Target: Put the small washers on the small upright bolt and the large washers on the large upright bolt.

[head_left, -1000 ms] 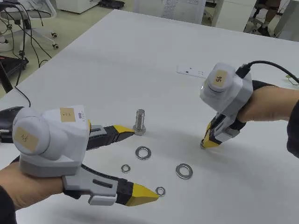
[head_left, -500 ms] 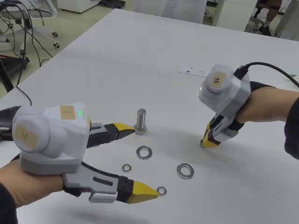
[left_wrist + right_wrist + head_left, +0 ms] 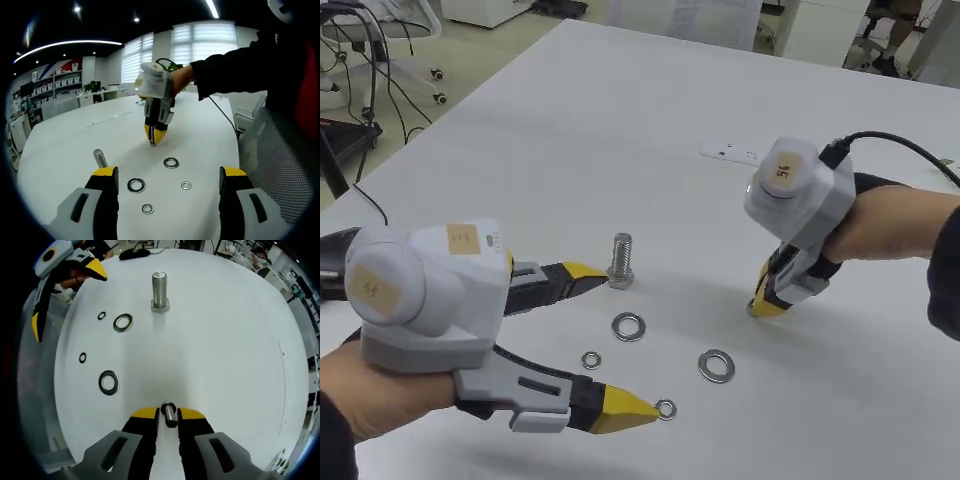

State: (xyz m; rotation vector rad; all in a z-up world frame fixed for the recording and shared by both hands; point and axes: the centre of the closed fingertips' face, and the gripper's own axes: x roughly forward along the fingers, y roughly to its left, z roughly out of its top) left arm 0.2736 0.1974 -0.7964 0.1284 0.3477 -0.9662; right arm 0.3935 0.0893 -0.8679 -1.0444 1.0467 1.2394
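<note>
The small bolt (image 3: 169, 415) is being clamped in the right gripper (image 3: 766, 305)'s jaws, well in from the table (image 3: 620, 130)'s edges. The left gripper (image 3: 613, 340)'s jaws are being held wide apart, empty, by the large bolt (image 3: 621, 260).

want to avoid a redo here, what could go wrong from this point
1. The right gripper is shut on the small bolt; a careless release might tip it over.
2. The open left gripper has one of its fingers close to the large bolt and the other by a small washer; a sweep could knock either away.
3. The washers lie flat on the smooth table, so they may slide rather than lift.
</note>
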